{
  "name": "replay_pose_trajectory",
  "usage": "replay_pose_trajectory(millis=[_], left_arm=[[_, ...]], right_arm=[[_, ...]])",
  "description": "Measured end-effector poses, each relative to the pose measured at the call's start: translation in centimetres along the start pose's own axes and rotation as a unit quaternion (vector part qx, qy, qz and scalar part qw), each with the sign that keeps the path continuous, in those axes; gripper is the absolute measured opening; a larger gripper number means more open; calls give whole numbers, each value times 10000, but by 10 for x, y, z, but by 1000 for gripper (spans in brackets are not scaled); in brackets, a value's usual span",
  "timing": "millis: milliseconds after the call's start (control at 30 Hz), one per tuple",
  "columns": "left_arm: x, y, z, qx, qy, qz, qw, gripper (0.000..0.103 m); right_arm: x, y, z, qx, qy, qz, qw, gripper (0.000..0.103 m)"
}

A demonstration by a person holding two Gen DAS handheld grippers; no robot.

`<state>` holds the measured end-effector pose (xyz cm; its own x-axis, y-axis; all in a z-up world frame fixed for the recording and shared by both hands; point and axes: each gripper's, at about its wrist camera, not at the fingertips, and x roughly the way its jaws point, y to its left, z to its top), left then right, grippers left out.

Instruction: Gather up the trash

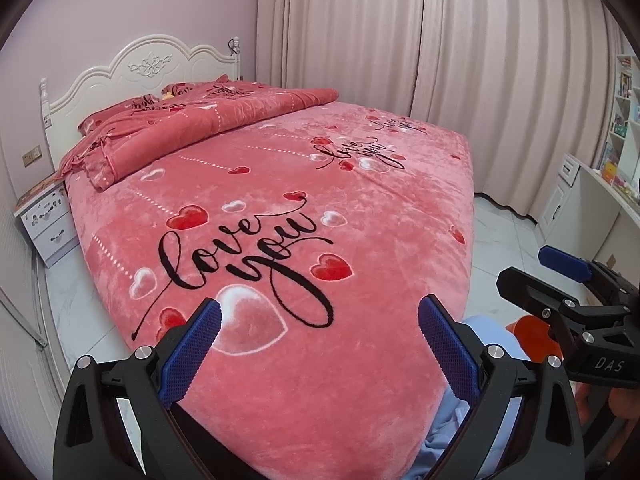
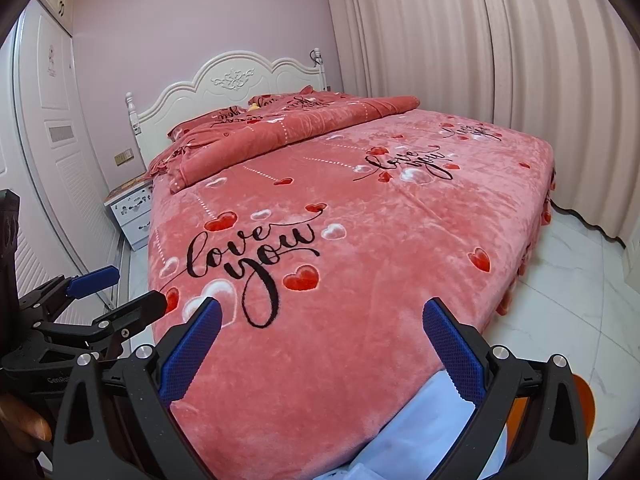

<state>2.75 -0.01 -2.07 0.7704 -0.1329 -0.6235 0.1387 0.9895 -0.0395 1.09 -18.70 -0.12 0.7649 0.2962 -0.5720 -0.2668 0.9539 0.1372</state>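
No trash shows plainly on the pink "love you" bedspread (image 1: 360,208), which fills both views. A small yellow object (image 1: 168,95) lies by the pillows at the headboard; I cannot tell what it is. My left gripper (image 1: 320,306) hovers open over the foot of the bed with nothing between its blue pads. My right gripper (image 2: 322,306) hangs open beside it, likewise holding nothing. Each gripper shows in the other's view: the right gripper (image 1: 528,266) at the right edge, the left gripper (image 2: 136,286) at the left edge.
A folded pink quilt (image 1: 208,120) lies across the head of the bed. A white nightstand (image 1: 46,220) stands at the left, curtains (image 1: 440,60) behind, a desk and shelves (image 1: 600,184) at the right. Light blue cloth (image 2: 420,420) and an orange object (image 1: 532,336) sit below the grippers.
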Motion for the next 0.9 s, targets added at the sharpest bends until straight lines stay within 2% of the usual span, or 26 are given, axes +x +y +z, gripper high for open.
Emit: replay_pose_trajectory(millis=[900], left_arm=[[1,-3,-1,44,85,38,9999,97]], right_arm=[[1,1,-2,27,15,10,10000,98]])
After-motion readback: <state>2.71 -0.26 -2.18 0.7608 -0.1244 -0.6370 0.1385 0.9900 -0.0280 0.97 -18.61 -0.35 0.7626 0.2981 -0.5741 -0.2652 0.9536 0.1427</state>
